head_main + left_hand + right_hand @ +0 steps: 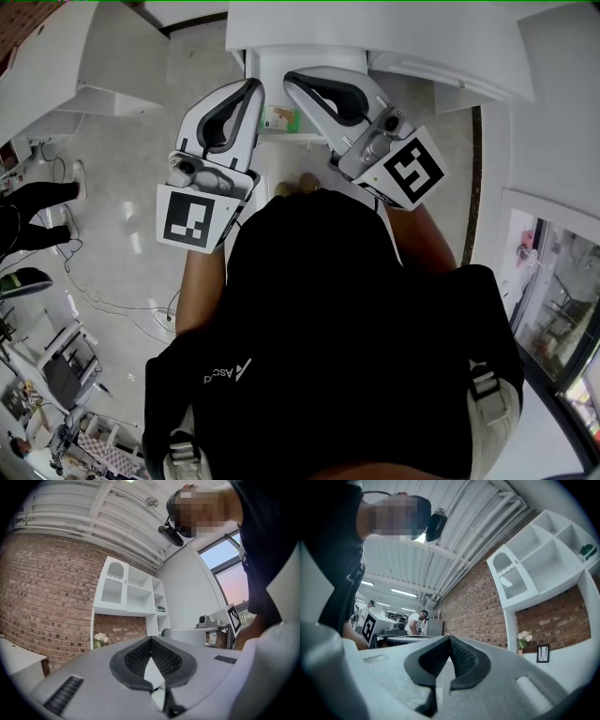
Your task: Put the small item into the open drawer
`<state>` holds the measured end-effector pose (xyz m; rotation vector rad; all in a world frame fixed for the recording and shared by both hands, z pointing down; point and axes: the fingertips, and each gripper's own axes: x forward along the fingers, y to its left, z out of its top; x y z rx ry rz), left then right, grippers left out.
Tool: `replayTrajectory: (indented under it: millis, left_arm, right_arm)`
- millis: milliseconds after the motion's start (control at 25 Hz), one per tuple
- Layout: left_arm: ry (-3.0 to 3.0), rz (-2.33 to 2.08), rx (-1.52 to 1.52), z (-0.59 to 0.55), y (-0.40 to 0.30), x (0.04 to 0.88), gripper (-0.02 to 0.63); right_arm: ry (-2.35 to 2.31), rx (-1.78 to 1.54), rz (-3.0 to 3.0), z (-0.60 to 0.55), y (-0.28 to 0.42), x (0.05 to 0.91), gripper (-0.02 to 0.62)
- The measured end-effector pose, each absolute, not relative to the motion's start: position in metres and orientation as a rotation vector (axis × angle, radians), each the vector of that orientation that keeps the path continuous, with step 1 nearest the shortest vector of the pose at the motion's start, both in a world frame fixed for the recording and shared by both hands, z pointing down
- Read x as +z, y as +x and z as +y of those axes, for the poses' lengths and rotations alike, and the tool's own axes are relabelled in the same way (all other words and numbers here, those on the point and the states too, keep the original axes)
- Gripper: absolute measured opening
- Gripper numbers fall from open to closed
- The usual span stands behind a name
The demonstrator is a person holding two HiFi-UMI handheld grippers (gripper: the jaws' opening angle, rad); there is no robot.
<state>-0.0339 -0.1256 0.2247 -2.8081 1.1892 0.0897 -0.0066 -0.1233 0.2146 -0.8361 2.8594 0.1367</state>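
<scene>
In the head view both grippers are held up in front of the person's chest, over the front of an open white drawer [309, 58]. A small green and white item [279, 118] shows between them, apparently lying inside the drawer near its front edge. My left gripper [254, 86] is shut and holds nothing. My right gripper [291, 81] is shut and empty too. In the left gripper view the gripper [151, 640] points up at the room, its jaws meeting at the tips. The right gripper view shows that gripper [450, 638] the same way.
White cabinets [112, 56] stand on both sides of the drawer. A white shelf unit [126, 592] stands against a brick wall [42, 588], with flowers [524, 638] and a small picture frame [543, 653] below it. Other people [415, 620] stand far off.
</scene>
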Motion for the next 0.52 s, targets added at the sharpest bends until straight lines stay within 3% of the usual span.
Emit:
replayTrajectory:
  millis: [520]
  left_arm:
    - [-2.805, 1.193, 0.053, -0.125, -0.037, 0.230, -0.002]
  right_arm:
    - [-0.811, 0.146, 2.878, -0.124, -0.009, 0.217, 0.002]
